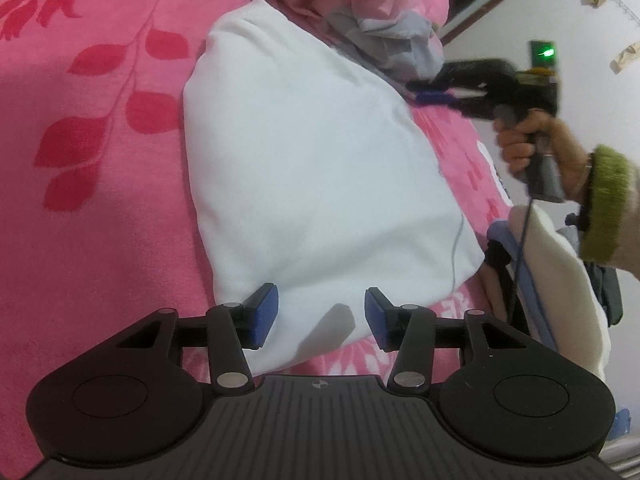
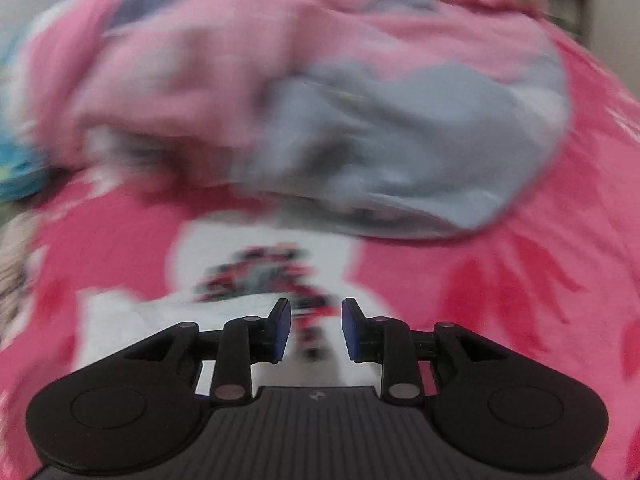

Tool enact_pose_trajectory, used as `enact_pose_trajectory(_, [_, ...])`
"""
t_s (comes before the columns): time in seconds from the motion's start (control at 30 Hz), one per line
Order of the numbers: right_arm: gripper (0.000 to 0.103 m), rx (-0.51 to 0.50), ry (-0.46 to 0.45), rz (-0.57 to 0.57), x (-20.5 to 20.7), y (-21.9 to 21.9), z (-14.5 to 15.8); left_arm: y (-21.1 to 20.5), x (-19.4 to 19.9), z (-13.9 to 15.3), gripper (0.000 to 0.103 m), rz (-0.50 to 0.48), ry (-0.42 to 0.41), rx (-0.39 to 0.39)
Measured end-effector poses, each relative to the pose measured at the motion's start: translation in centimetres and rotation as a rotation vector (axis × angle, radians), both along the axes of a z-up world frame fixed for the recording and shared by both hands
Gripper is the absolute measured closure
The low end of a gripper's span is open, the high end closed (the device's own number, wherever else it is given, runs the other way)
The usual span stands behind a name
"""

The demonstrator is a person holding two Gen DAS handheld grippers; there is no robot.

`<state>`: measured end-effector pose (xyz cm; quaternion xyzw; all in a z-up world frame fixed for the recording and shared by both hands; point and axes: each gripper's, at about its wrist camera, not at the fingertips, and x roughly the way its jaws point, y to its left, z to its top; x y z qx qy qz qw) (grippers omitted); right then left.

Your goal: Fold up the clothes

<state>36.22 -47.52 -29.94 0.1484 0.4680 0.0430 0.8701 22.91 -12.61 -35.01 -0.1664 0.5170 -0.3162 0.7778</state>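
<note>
A folded white garment (image 1: 312,152) lies on the pink bedspread (image 1: 100,160). My left gripper (image 1: 320,318) hovers open over the garment's near edge, and its blue pads press on nothing. My right gripper (image 1: 420,92), held by a hand in a green cuff, points at the garment's far right side, close to a heap of pink and grey-blue clothes (image 1: 380,28). The right wrist view is blurred. There the right gripper (image 2: 316,330) stands open with nothing between its pads, above a white printed patch (image 2: 260,264) of the bedspread. The grey-blue garment (image 2: 400,140) lies just beyond.
A cream garment with a blue edge (image 1: 560,272) hangs off the bed's right side, with a dark cable running down past it. A wall with a green light (image 1: 546,54) is at the far right. Something turquoise (image 2: 20,168) lies at the left edge of the right wrist view.
</note>
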Motion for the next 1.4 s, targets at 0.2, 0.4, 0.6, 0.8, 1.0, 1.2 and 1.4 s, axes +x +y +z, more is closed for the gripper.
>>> enact_pose_trajectory(0.2, [0.076, 0.224, 0.066, 0.207, 3.8, 6.2, -4.3, -0.4, -0.4, 0.2, 0.055, 0.01, -0.025, 0.02])
enact_pose_trajectory(0.4, [0.08, 0.123, -0.04, -0.024, 4.9, 3.2, -3.4, -0.7, -1.2, 0.6, 0.055, 0.037, -0.049, 0.044])
enact_pose_trajectory(0.6, [0.078, 0.252, 0.052, 0.439, 3.9, 10.5, -2.6, -0.6, -1.8, 0.4, 0.055, 0.108, -0.043, 0.034])
enact_pose_trajectory(0.8, [0.088, 0.4, 0.093, 0.169, 8.1, 10.5, -7.6, -1.3, -1.7, 0.8, 0.055, 0.128, -0.049, 0.059])
enact_pose_trajectory(1.0, [0.086, 0.31, -0.023, 0.059, 4.0, 6.1, -2.7, -1.3, -1.3, 0.9, 0.055, 0.091, -0.049, 0.067])
enact_pose_trajectory(1.2, [0.069, 0.274, 0.088, 0.15, -2.1, 3.1, -1.6, -0.5, -0.9, 0.4, 0.055, 0.069, -0.025, 0.033])
enact_pose_trajectory(1.4, [0.072, 0.155, 0.089, -0.183, -5.5, -0.4, -2.1, 0.5, -1.0, 1.6, 0.054, 0.029, -0.022, 0.008])
